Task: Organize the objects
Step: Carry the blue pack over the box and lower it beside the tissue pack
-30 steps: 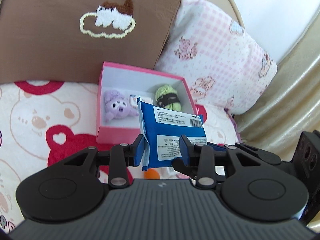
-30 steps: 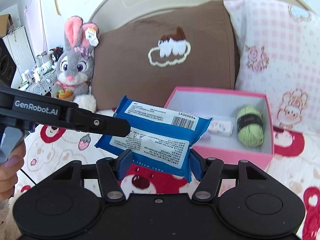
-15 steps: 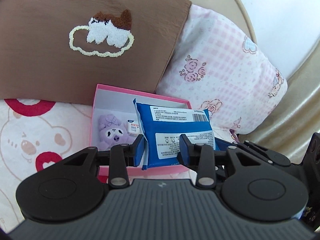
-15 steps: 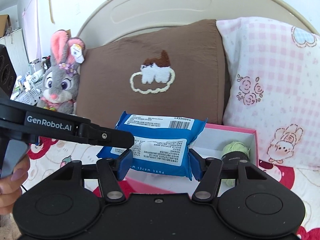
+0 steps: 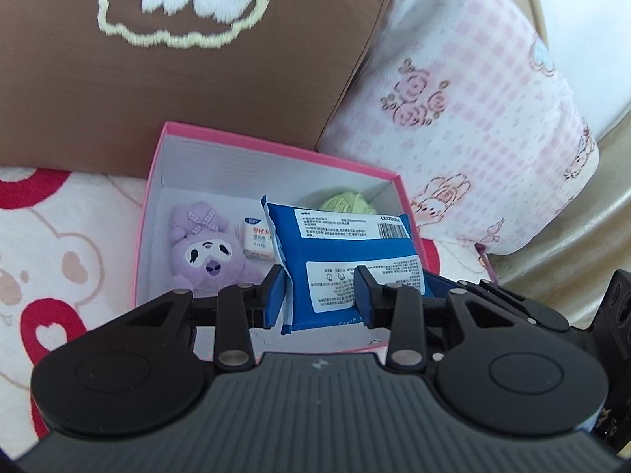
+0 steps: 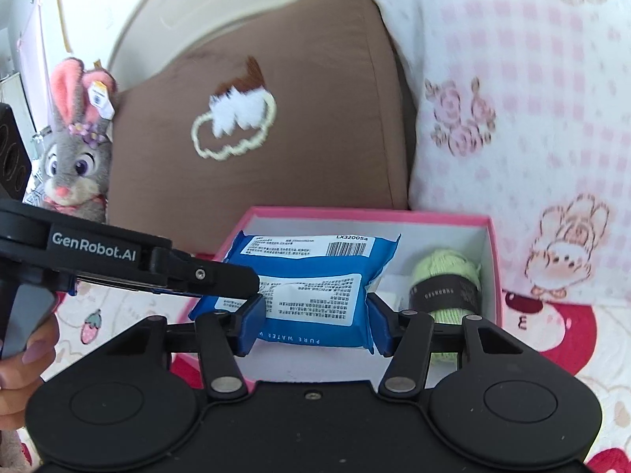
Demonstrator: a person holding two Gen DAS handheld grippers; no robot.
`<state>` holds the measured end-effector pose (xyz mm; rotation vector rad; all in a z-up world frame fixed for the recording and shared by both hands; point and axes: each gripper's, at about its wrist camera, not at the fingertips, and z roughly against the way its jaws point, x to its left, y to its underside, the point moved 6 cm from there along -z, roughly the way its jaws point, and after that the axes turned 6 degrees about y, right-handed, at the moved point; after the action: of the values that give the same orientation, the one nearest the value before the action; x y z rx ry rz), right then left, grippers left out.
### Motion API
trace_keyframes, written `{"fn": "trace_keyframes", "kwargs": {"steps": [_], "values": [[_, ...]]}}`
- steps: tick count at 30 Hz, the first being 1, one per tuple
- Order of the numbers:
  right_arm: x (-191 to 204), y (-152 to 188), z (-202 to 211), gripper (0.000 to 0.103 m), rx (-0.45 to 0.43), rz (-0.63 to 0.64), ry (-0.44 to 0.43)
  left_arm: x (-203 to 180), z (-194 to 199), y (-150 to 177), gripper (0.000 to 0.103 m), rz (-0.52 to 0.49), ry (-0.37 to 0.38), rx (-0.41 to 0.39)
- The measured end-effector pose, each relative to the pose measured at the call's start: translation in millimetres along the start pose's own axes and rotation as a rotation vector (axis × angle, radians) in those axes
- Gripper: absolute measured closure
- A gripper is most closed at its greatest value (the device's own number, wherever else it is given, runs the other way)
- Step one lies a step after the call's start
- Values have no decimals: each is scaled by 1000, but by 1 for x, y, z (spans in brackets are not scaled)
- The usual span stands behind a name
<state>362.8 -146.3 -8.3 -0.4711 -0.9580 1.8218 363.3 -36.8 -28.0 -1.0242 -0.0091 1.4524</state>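
- Bedding printed with bears and red hearts (image 5: 59, 260) covers the bed, with a pink box (image 5: 276, 146) lying open on it against the pillows
- wipes pack (image 5: 347, 260), blue with white labels, is held over the box, tilted, its far end above the box's inside; whether it touches the floor of the box I cannot tell
- left hand-held gripper (image 5: 321, 295) is clamped on the near part of the pack, blue pads pressing its sides
- right hand-held gripper (image 6: 311, 327) has its jaws at both sides of the pack's near end; they have just been closing on it, and the pads now meet its edges
- inside the box: a purple plush (image 5: 205, 252) at the left, a small white packet (image 5: 258, 240) just beside it, a green yarn ball (image 6: 449, 283) with a dark band at the right
- brown pillow (image 6: 307, 110) with a stitched cloud stands behind the box, a pink checked pillow (image 6: 512, 118) next to it at the right
- grey rabbit toy (image 6: 75, 153) sits left of the brown pillow
- fingers (image 6: 23, 354) grip the left gripper's handle at the right view's left edge
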Motion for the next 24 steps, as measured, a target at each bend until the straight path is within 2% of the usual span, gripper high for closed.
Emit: {"fn": "trace_keyframes", "kwargs": {"steps": [8, 15, 24], "values": [[-22, 18, -34, 50, 74, -42, 6, 23, -40, 13, 68, 23, 9, 52], [-37, 31, -58, 51, 128, -101, 7, 34, -72, 16, 68, 29, -25, 79], [-37, 42, -71, 51, 209, -125, -9, 41, -89, 26, 65, 20, -74, 145]]}}
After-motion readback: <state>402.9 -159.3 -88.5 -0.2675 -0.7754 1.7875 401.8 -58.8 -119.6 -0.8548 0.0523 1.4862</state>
